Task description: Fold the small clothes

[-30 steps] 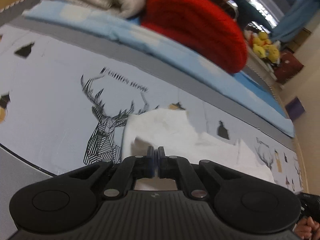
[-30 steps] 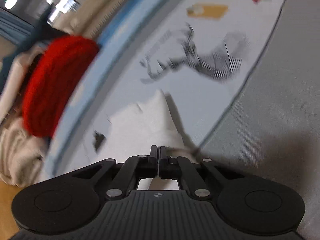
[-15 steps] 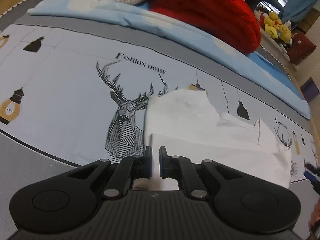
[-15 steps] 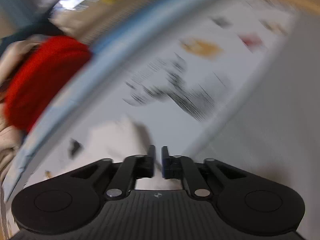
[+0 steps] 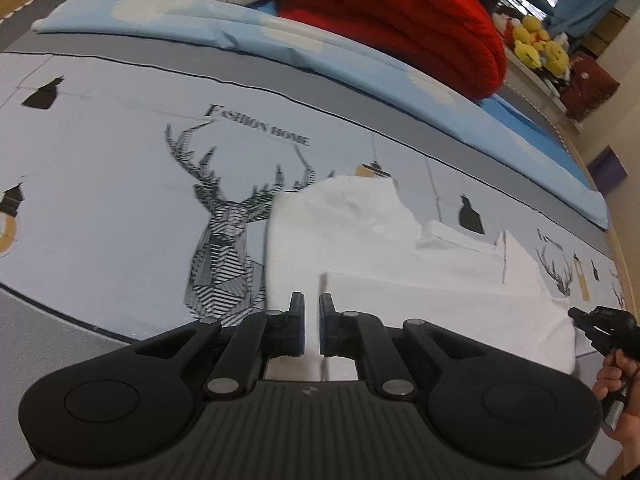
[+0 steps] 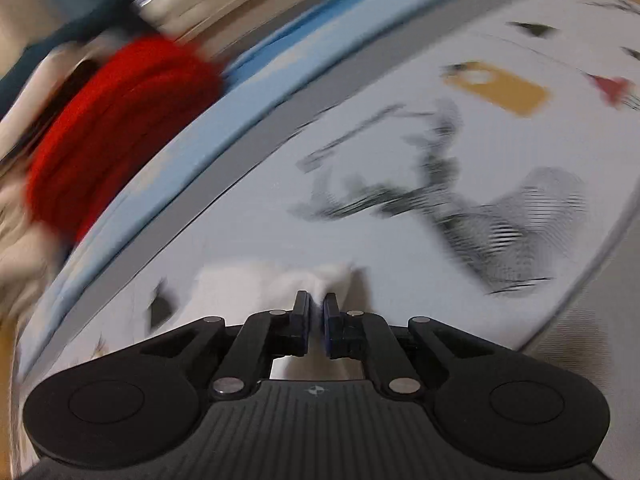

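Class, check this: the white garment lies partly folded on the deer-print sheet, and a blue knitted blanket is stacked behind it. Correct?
One detail is wrong: the knitted blanket is red, not blue, as the left wrist view shows. The white garment does lie partly folded on the deer-print sheet, with the blanket stacked behind it.

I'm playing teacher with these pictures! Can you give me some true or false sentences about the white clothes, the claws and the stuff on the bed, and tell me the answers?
1. The white garment lies on a sheet printed with a deer. True.
2. The left claw is squeezing the garment tight. False: its jaws stand slightly apart, with nothing pinched between them.
3. A red blanket sits folded at the far side of the bed. True.
4. The words on the sheet say "Sweet Dreams". False: they say "Fashion Home".
5. The right claw is wide open. False: only a narrow gap shows between its jaws.
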`<act>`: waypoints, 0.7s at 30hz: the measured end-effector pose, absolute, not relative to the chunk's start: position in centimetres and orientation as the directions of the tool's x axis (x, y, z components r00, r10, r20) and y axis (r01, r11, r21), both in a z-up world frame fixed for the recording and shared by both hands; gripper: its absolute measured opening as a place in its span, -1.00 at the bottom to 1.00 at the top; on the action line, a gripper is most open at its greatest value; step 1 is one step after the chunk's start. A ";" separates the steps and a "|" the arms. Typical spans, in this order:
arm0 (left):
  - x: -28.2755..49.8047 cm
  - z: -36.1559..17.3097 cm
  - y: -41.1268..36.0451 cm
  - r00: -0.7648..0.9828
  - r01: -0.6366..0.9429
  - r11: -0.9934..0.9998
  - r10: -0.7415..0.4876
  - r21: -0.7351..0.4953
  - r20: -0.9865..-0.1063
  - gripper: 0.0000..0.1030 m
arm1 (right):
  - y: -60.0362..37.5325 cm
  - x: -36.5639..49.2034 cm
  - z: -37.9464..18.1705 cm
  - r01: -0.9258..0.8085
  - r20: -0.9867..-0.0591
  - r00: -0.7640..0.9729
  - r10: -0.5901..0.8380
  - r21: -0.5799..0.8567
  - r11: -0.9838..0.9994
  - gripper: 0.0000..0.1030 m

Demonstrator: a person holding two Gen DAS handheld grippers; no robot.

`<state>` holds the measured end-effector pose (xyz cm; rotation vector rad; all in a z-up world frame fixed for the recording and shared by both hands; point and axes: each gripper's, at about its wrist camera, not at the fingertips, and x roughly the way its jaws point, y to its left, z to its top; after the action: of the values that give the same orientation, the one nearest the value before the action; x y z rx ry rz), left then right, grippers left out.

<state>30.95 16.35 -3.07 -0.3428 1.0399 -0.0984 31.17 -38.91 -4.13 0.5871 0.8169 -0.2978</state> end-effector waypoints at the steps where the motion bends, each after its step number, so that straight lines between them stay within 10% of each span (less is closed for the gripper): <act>1: 30.9 -3.1 16.2 0.507 -0.075 0.942 -0.246 -0.326 -0.826 -0.87 | -38.9 31.1 -4.1 0.478 -0.767 0.640 -0.053 0.344 0.808 -0.78; 9: 30.7 -4.8 13.9 0.435 0.010 0.917 -0.362 -0.398 -0.824 -0.84 | -36.5 28.6 0.2 0.165 -0.678 0.718 0.158 0.387 0.907 -0.49; 12: 30.5 -6.2 12.9 0.399 0.020 0.938 -0.326 -0.347 -0.857 -0.28 | -35.6 28.2 -2.5 0.112 -0.777 0.592 0.216 0.344 0.932 -0.48; 15: 30.2 -7.5 12.6 0.375 0.001 0.958 -0.267 -0.287 -0.888 -0.27 | -36.7 27.3 -4.0 0.184 -0.813 0.551 0.187 0.338 0.923 -0.50; 17: 30.0 -8.3 12.6 0.362 -0.011 0.958 -0.263 -0.286 -0.894 -0.33 | -37.1 26.8 -3.0 0.198 -0.800 0.569 0.187 0.355 0.914 -0.47; 19: 29.8 -8.4 12.1 0.365 0.019 0.959 -0.269 -0.282 -0.891 -0.99 | -37.1 25.9 -1.2 0.181 -0.771 0.617 0.161 0.338 0.924 -0.35; 21: 29.4 -7.3 11.9 0.411 0.053 0.968 -0.245 -0.246 -0.878 -0.97 | -37.4 25.4 -0.1 0.164 -0.747 0.642 0.172 0.353 0.921 -0.28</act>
<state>29.41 11.87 -7.35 -0.1905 1.1331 -0.1890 25.38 -37.36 -0.10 0.4128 0.8804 0.0049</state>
